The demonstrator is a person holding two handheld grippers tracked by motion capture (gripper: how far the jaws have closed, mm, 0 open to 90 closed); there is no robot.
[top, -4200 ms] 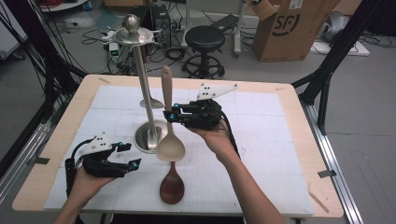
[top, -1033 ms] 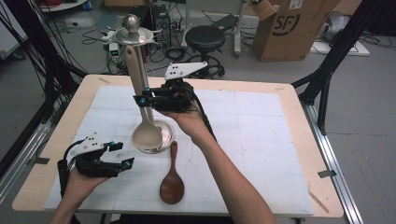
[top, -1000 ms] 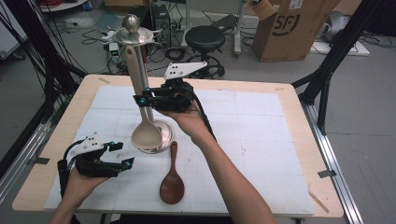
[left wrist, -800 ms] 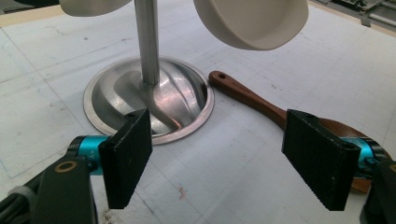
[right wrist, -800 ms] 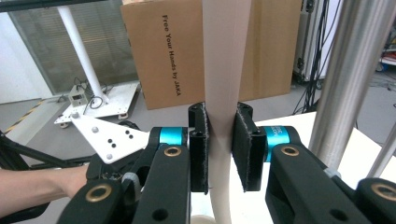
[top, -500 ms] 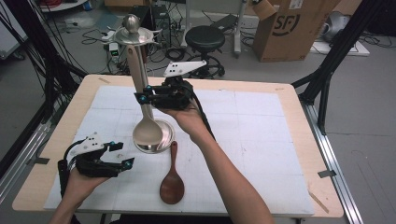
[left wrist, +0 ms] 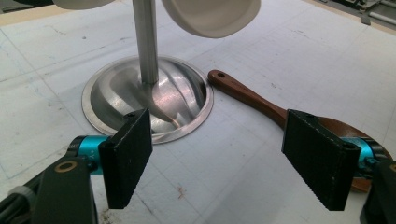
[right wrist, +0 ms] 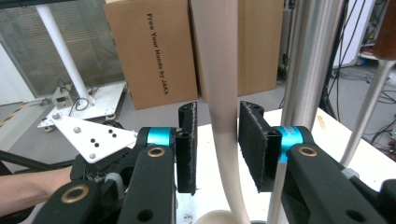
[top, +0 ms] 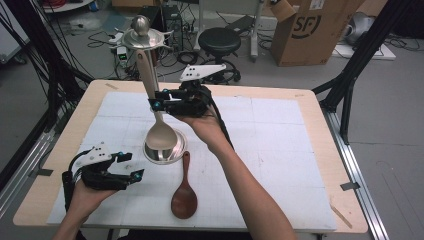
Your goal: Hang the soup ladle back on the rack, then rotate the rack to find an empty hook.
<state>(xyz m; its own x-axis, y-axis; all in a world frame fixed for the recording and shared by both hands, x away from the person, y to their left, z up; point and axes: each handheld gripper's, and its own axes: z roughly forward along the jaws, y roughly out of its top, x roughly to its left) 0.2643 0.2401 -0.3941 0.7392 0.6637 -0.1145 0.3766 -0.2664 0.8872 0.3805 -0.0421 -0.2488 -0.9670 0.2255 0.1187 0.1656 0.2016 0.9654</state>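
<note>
A cream spoon [top: 161,136] hangs upright along the pole of a steel stand [top: 141,35], its bowl just above the round base [top: 172,152]. My right gripper [top: 156,102] sits at mid-handle. Its jaws have just been opening. In the right gripper view the handle [right wrist: 219,93] runs between the pads [right wrist: 187,144] with a gap on each side, the pole [right wrist: 308,60] right behind. My left gripper [top: 131,167] rests open at the front left with nothing between its jaws [left wrist: 224,154]. Ahead of it lie the stand base [left wrist: 121,88] and a brown wooden spoon [left wrist: 252,100].
The brown spoon [top: 183,197] lies flat on the white mat [top: 280,150], just in front of the stand base. Cardboard boxes [top: 320,30], a stool [top: 220,40] and cables stand on the floor beyond the table's far edge. Black frame legs [top: 350,80] flank the table.
Since the earliest frame my right gripper has carried the cream spoon from right of the stand up to the pole. Over the last second both hands stayed put.
</note>
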